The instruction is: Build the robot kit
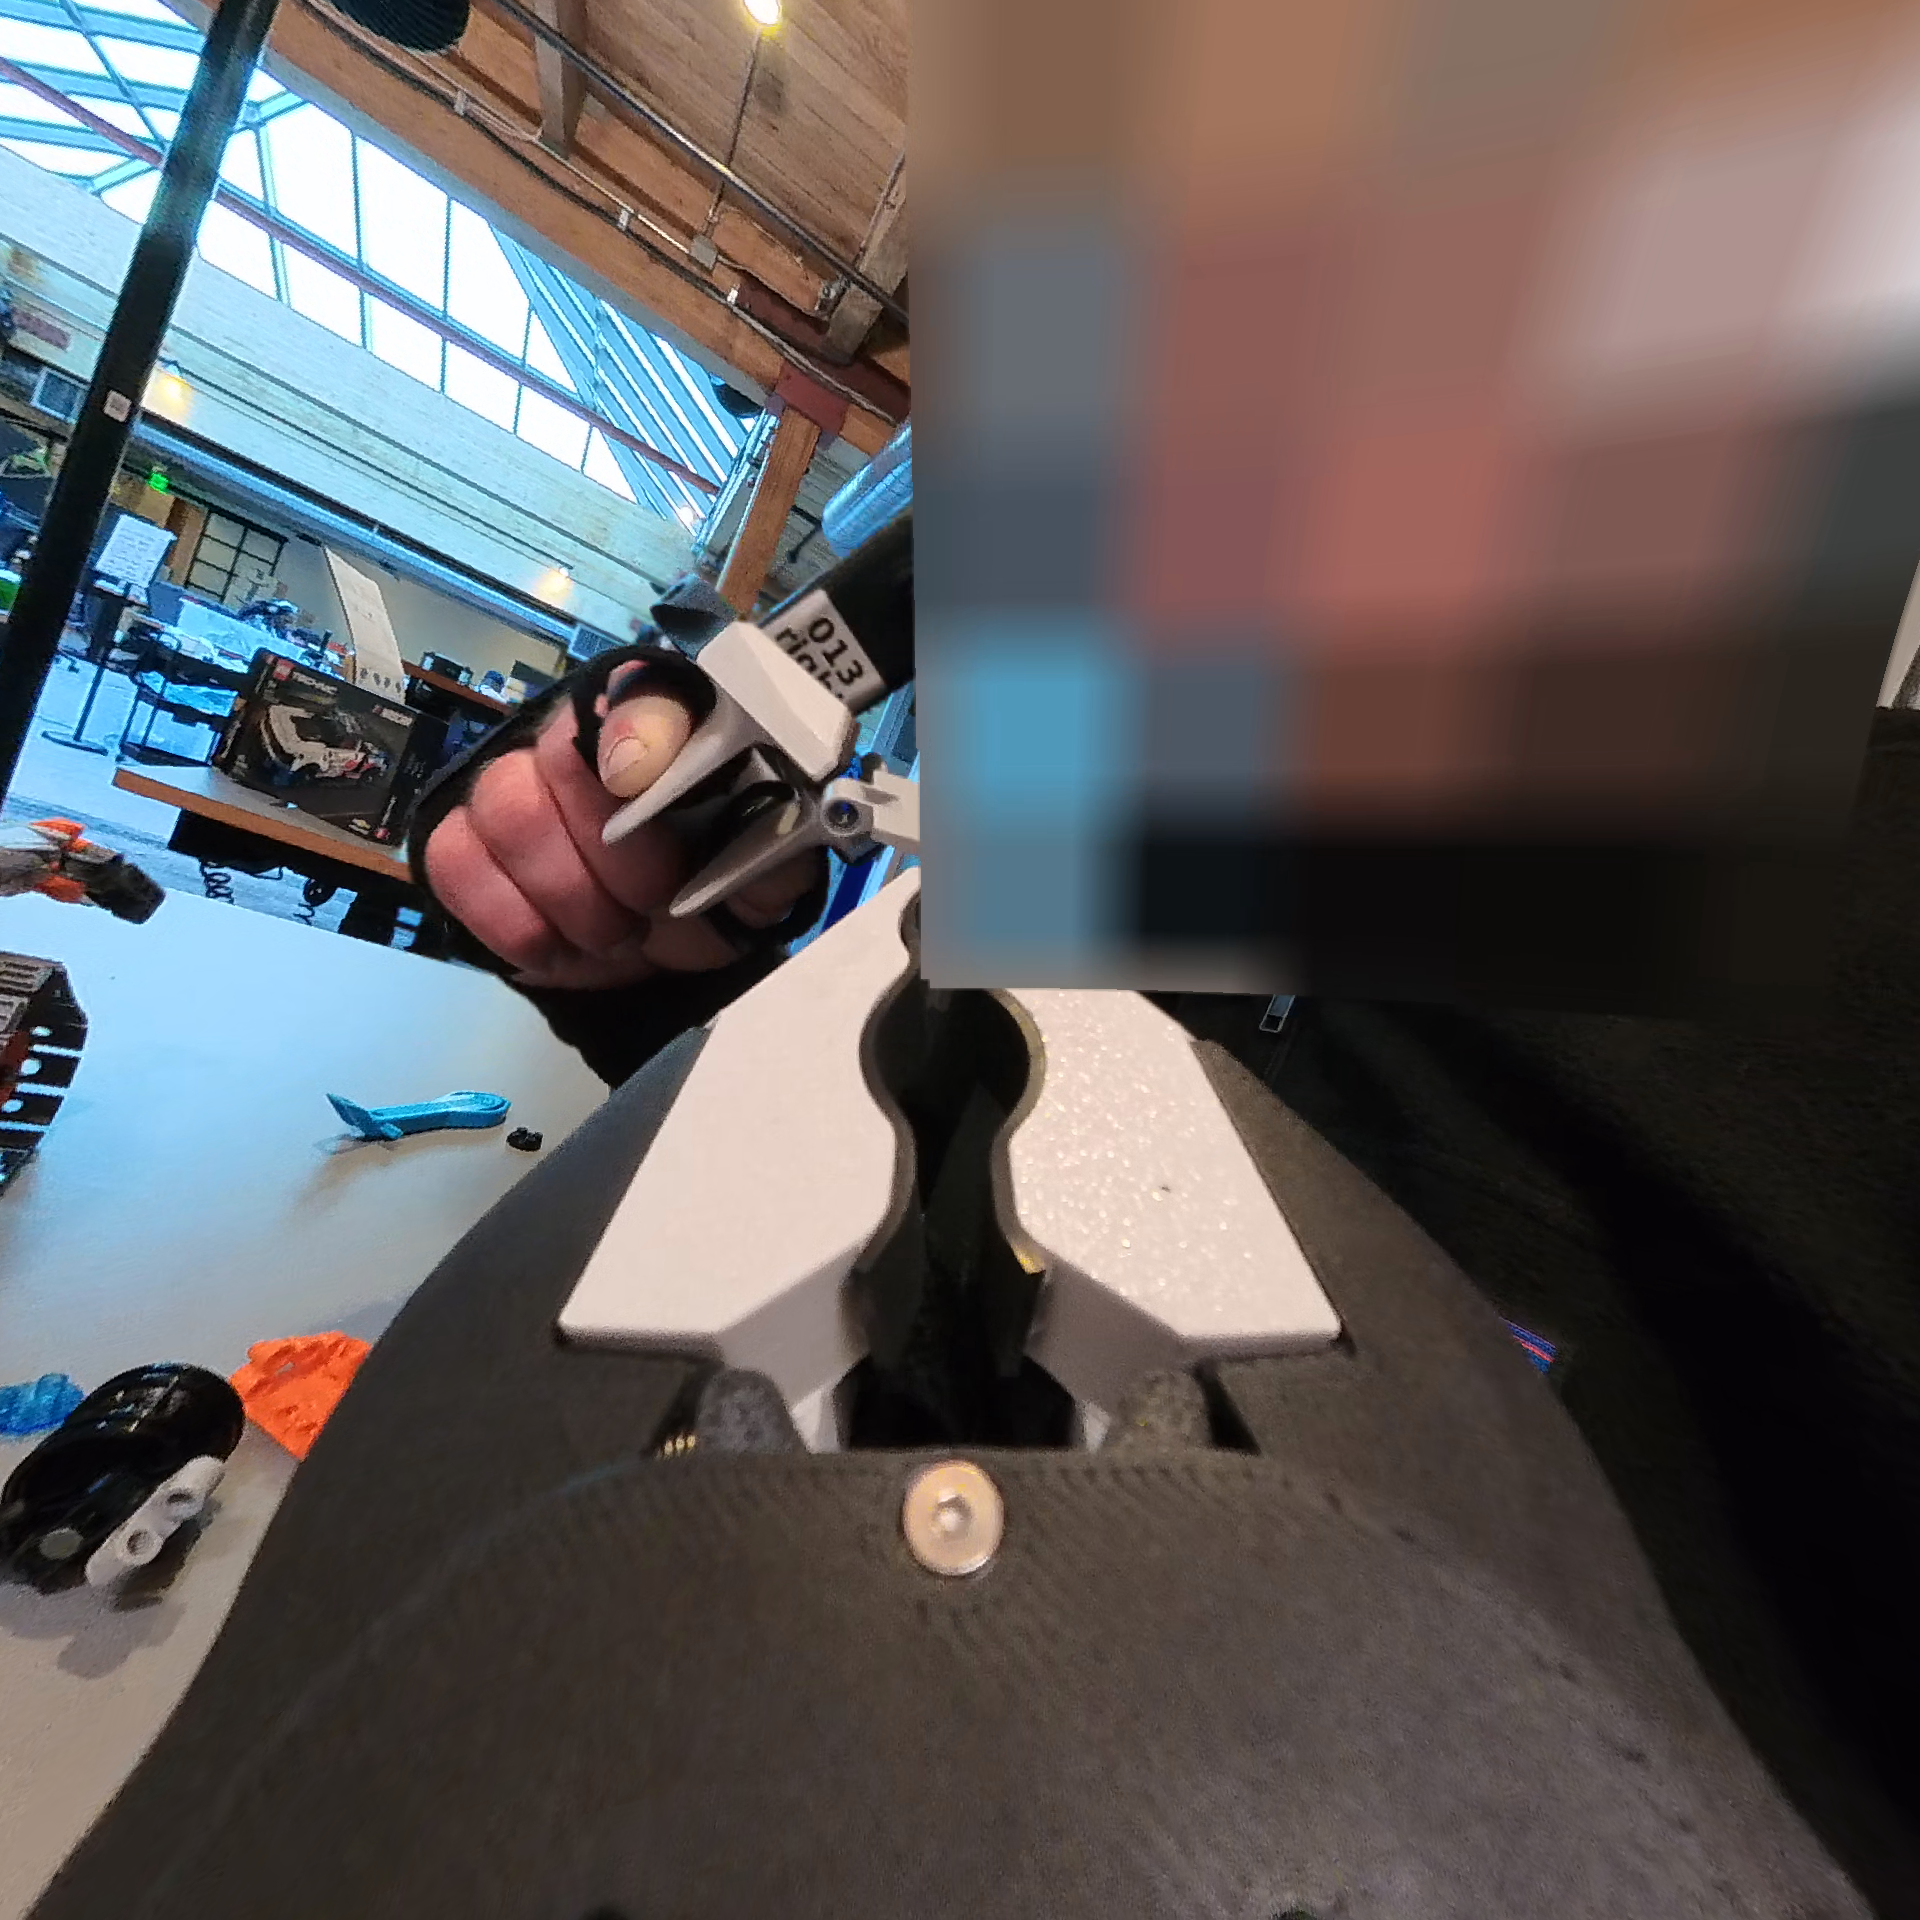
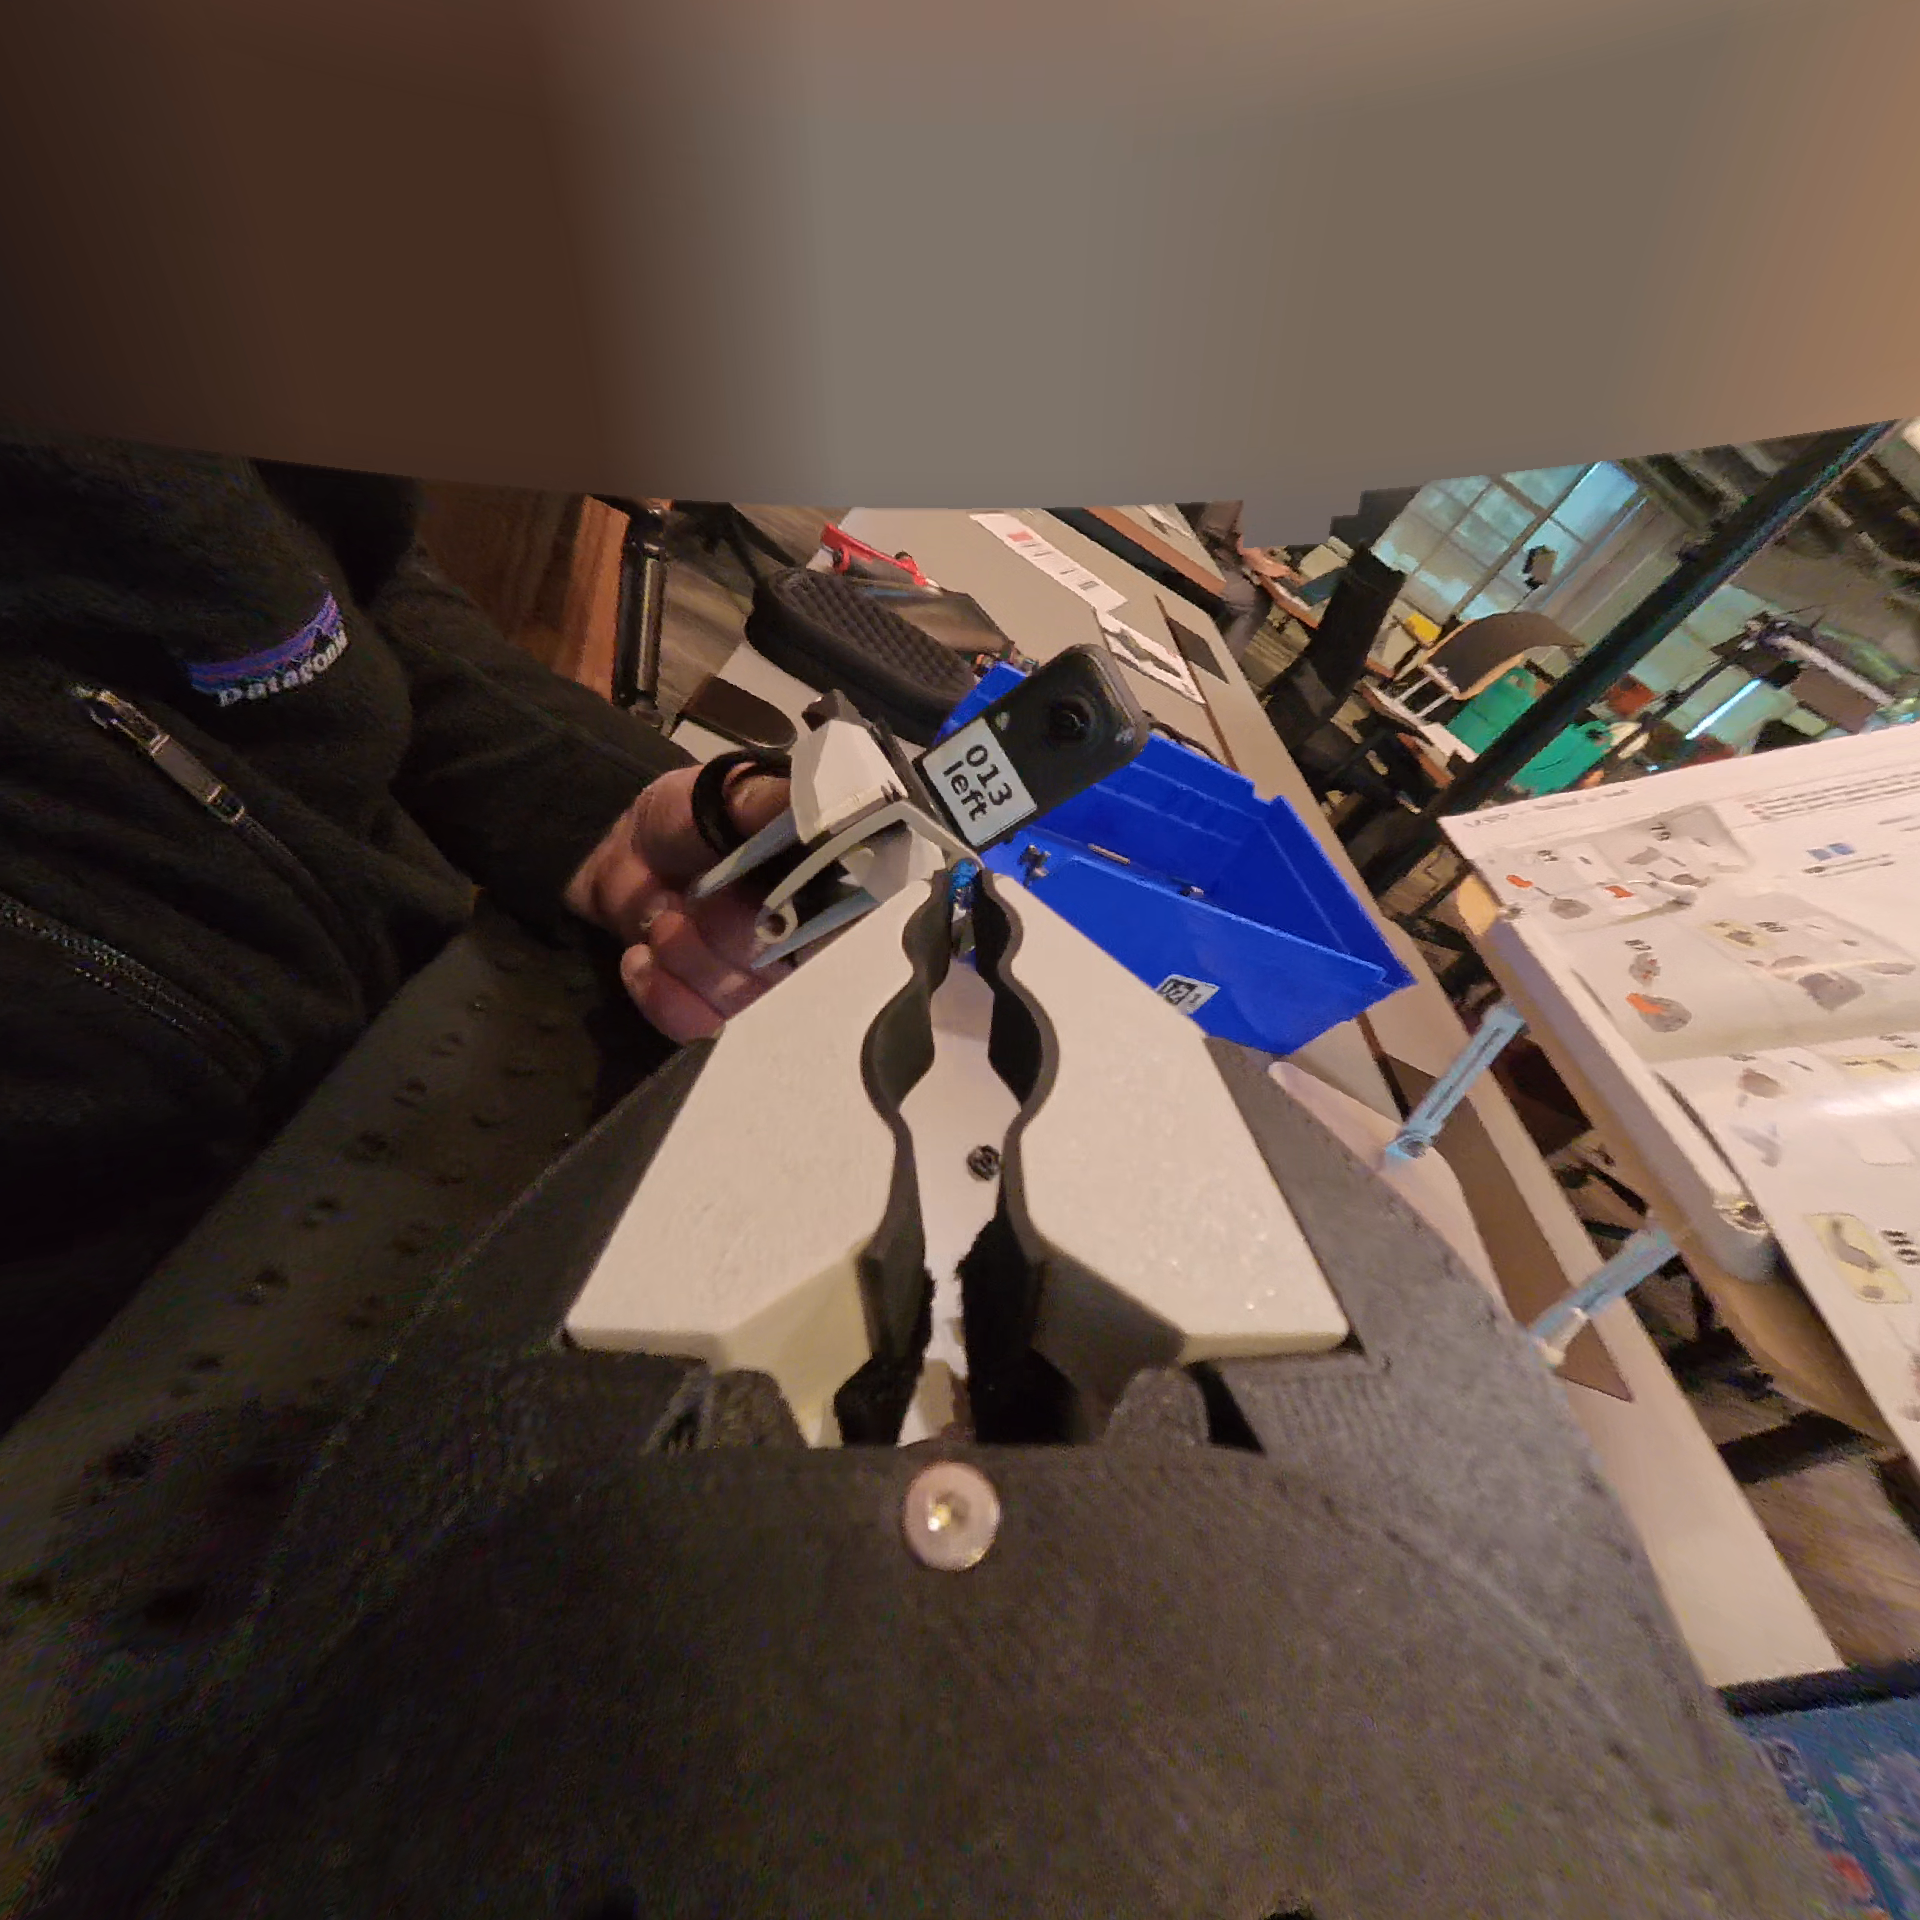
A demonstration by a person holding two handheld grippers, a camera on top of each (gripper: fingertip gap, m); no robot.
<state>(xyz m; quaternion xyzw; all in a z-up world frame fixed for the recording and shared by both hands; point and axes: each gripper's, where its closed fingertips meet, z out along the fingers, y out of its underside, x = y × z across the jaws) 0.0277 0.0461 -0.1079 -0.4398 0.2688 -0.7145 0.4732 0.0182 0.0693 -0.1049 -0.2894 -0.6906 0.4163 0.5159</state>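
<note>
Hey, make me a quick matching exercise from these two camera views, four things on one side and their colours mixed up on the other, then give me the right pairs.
Things:
1. storage bin beyond the right gripper
2. strap-like piece lying on the table
3. jagged plastic part by the left gripper body
4. wheel at the table's near edge

Colours:
A. orange
B. black with a white bracket
C. deep blue
D. light blue

Pairs: 1-C, 2-D, 3-A, 4-B
</note>
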